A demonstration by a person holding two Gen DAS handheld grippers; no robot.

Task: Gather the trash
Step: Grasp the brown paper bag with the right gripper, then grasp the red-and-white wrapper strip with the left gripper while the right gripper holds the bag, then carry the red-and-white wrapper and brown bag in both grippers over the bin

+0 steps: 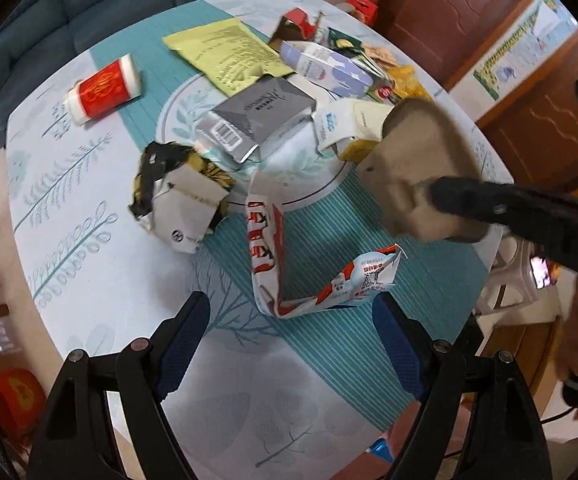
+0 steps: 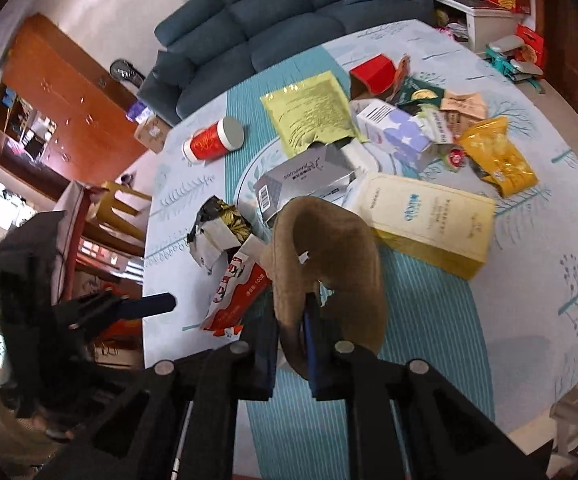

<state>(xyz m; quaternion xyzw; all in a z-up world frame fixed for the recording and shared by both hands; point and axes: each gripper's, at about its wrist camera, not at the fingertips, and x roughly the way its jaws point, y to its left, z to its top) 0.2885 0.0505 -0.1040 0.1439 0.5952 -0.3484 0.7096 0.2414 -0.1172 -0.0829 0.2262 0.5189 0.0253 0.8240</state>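
My right gripper (image 2: 292,320) is shut on a brown moulded cardboard tray (image 2: 329,256) and holds it above the table; it also shows in the left wrist view (image 1: 421,168), with the right gripper (image 1: 441,196) clamped on its edge. My left gripper (image 1: 289,320) is open just above the table, its jaws either side of a torn red and white wrapper (image 1: 273,256), not touching it. The wrapper also shows in the right wrist view (image 2: 237,292), with the left gripper (image 2: 161,304) beside it.
Trash lies across the table (image 1: 89,264): a red and white cup (image 1: 105,90), a green-yellow pouch (image 1: 225,52), a grey box (image 1: 257,116), a black and gold torn carton (image 1: 181,188), a cream box (image 2: 429,216), a yellow bag (image 2: 497,160). A blue sofa (image 2: 289,12) stands behind.
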